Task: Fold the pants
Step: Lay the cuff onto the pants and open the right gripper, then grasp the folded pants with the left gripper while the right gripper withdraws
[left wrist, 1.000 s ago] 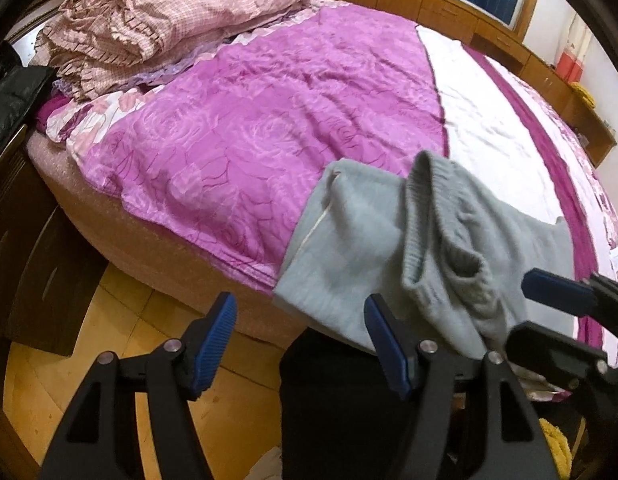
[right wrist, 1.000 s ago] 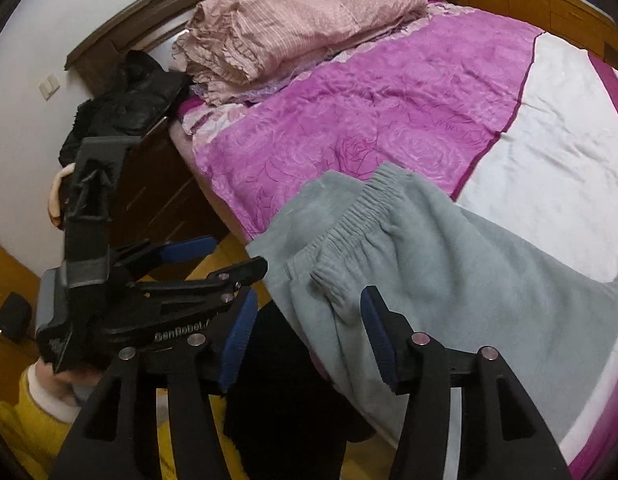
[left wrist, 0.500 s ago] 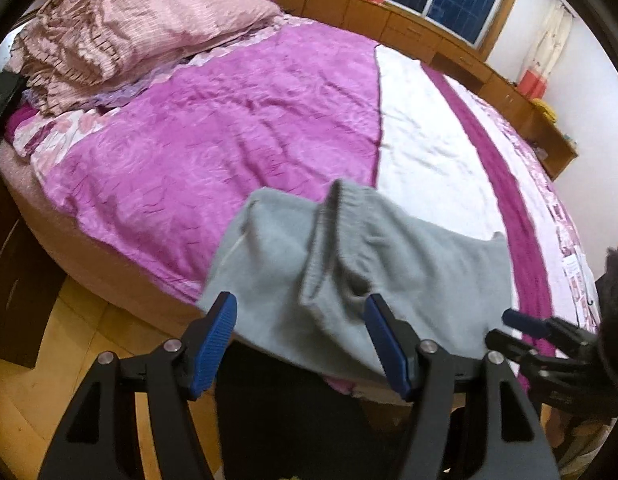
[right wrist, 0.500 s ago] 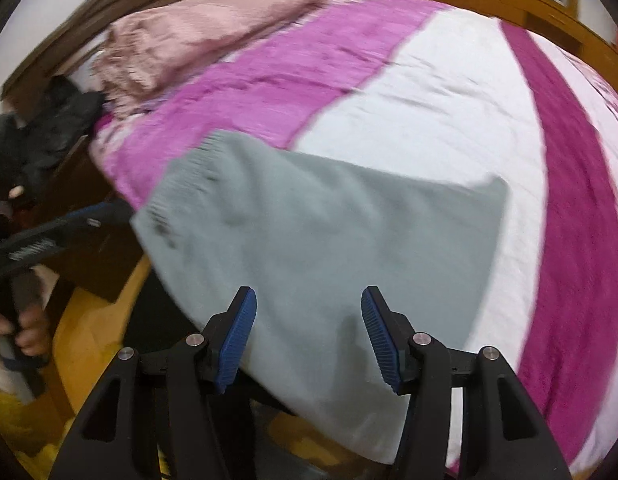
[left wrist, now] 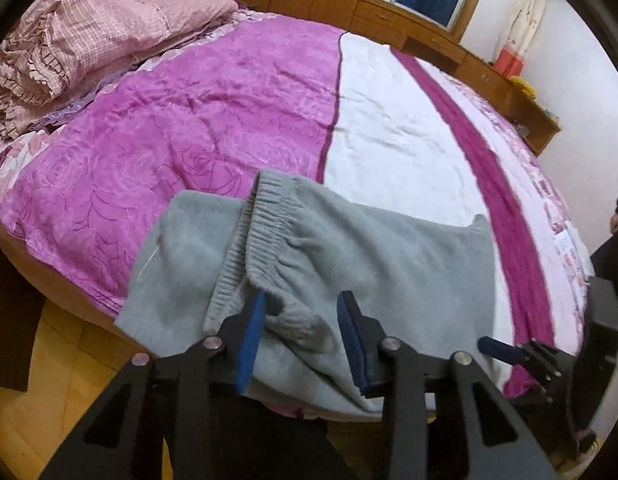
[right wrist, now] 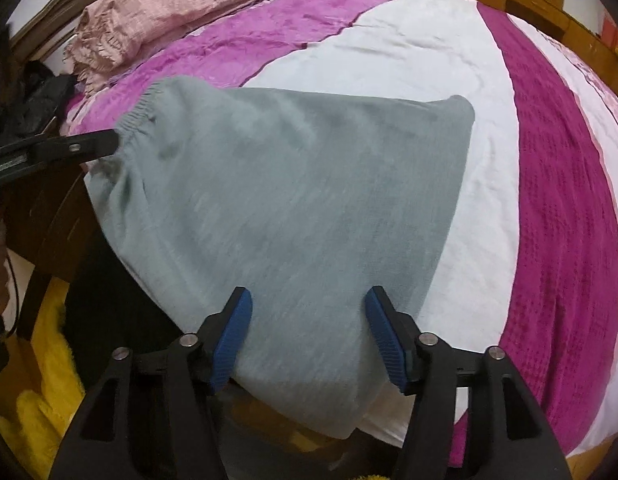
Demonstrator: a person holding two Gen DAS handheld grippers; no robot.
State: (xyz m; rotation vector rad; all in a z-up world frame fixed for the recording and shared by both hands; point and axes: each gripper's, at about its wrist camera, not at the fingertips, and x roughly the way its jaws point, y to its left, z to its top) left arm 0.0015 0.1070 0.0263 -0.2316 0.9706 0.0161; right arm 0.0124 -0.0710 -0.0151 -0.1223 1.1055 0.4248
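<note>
Grey fleece pants (left wrist: pixel 349 256) lie folded at the near edge of the bed, elastic waistband (left wrist: pixel 269 216) bunched on the left and hanging partly over the edge. My left gripper (left wrist: pixel 303 334) is open, its blue pads either side of the bunched waistband fabric. The pants also fill the right wrist view (right wrist: pixel 293 200). My right gripper (right wrist: pixel 309 336) is open, its pads straddling the pants' near edge at the leg end. The left gripper's tip (right wrist: pixel 97 146) shows at the waistband there.
The bed carries a magenta and white quilt (left wrist: pixel 229 112) with a pink checked duvet (left wrist: pixel 89 32) piled at the head. Wooden cabinets (left wrist: pixel 429 32) run behind. Wood floor (left wrist: pixel 49 360) lies below the bed edge. A dark nightstand (right wrist: pixel 37 92) stands left.
My left gripper has moved forward onto the bunched waistband and its jaws have narrowed. My right gripper has swung right along the pants and closer to their near edge.
</note>
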